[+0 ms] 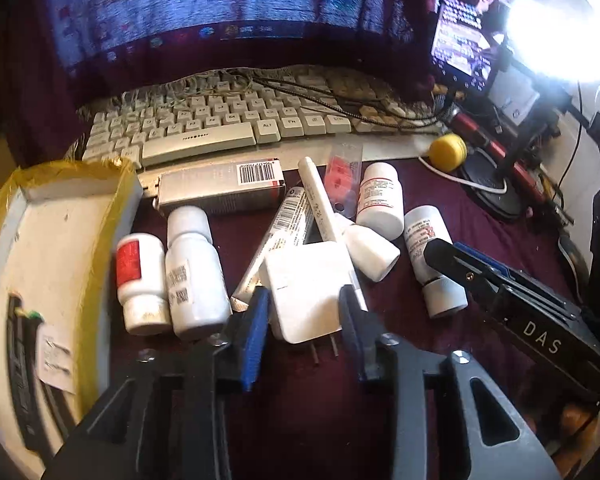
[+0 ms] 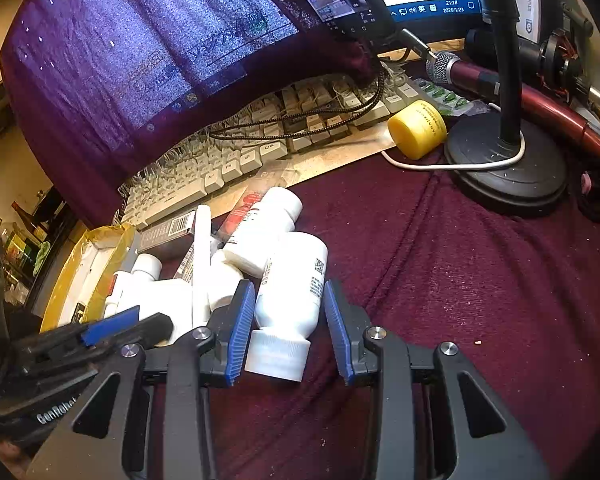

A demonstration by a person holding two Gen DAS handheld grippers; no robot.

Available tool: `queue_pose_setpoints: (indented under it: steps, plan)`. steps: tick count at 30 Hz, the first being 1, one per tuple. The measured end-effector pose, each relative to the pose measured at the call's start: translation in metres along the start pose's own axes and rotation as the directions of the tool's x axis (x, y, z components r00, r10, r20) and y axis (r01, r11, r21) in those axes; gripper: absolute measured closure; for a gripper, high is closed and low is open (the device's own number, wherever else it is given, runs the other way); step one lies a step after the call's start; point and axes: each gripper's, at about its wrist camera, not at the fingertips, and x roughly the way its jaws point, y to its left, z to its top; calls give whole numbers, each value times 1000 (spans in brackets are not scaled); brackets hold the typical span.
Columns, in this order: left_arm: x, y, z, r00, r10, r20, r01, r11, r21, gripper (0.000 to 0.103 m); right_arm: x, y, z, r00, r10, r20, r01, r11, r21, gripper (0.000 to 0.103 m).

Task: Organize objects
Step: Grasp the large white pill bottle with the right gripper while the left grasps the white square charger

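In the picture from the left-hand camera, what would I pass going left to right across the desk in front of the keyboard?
Yellow-taped box → red-labelled white bottle → taller white bottle → white plug adapter between the left gripper's fingers → lying white bottle → right gripper.

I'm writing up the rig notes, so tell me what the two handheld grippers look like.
Both match: the left gripper and right gripper have black angular frames with triangular cut-outs, silver screws and blue ribbed pads on the fingers. White lettering shows on their black bodies: "DAS" on the right, "GenRobo" on the left.
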Motion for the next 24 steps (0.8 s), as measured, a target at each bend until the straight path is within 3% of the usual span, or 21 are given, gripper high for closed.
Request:
queue_pose_setpoints:
  steps: [3, 8, 9, 10, 11, 14, 15, 16, 17, 19, 20, 24]
  plan:
    - [-1, 1, 15, 998, 14, -57, -13, 1000, 18, 93, 1, 0, 0, 1000, -2, -6, 2, 1000, 1, 69]
    - [5, 11, 18, 993, -56, -101, 52, 998, -39, 89, 2, 1, 0, 1000, 0, -14, 0, 1000, -3, 69]
    - [6, 12, 16, 991, -74, -107, 68, 996, -55, 74, 3, 2, 0, 1000, 1, -15, -1, 1000, -4, 69]
    - [10, 10, 14, 988, -90, -122, 83, 995, -62, 52, 3, 2, 0, 1000, 1, -17, -1, 1000, -5, 69]
    - [10, 6, 13, 987, -97, -126, 90, 994, -56, 46, 3, 2, 0, 1000, 1, -19, -1, 1000, -5, 69]
    - [1, -10, 20, 993, -35, -113, 38, 999, 23, 46, 1, 0, 0, 1000, 0, -9, 0, 1000, 3, 69]
    - [-6, -12, 25, 993, -32, -110, 35, 999, 25, 57, 1, -1, 0, 1000, 1, -5, -1, 1000, 8, 69]
    - [-14, -12, 32, 991, -56, -122, 58, 998, 11, 76, 0, -2, 0, 1000, 1, -2, -1, 1000, 12, 69]
    - [-20, -11, 36, 989, -77, -128, 77, 997, -3, 78, 0, -2, 0, 1000, 2, 0, -2, 1000, 14, 69]
    - [-34, -7, 48, 989, -113, -99, 109, 993, -45, 77, -1, -1, 0, 1000, 1, 1, -1, 1000, 12, 69]
    - [-41, -5, 51, 995, -82, -65, 79, 996, -51, 76, -1, -1, 0, 1000, 1, 1, -1, 1000, 11, 69]
    - [-36, 3, 31, 995, -81, -57, 77, 995, -70, 59, -1, -1, 0, 1000, 5, 2, -5, 1000, 13, 69]
